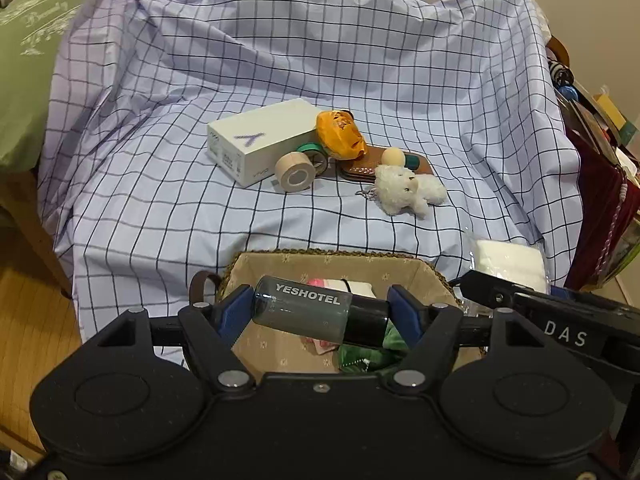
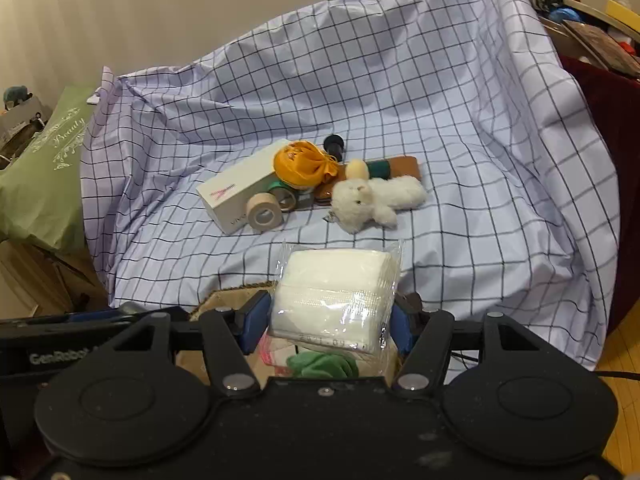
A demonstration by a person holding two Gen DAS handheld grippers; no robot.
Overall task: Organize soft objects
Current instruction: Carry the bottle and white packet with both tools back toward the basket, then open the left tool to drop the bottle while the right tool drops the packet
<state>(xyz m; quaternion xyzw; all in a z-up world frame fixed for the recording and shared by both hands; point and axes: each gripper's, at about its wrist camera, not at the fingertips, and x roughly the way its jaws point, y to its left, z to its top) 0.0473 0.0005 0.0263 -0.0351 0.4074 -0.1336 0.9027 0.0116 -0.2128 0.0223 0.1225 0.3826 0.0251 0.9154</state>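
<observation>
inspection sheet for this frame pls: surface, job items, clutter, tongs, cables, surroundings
Surface: checked sheet, wrinkled, draped over the furniture.
Job's things: lined basket at the near edge, with green cloth and a pink item inside; white plush dog and orange pouch out on the sheet.
Clutter: white box, tan tape roll, green tape roll, brown case under the pile.
Tongs: left tongs shut on YESHOTEL bottle above the basket; right tongs shut on wrapped tissue pack.
Cables: dark cable on the floor, right.
Surroundings: green cushion left, crowded shelf right, wooden floor.
</observation>
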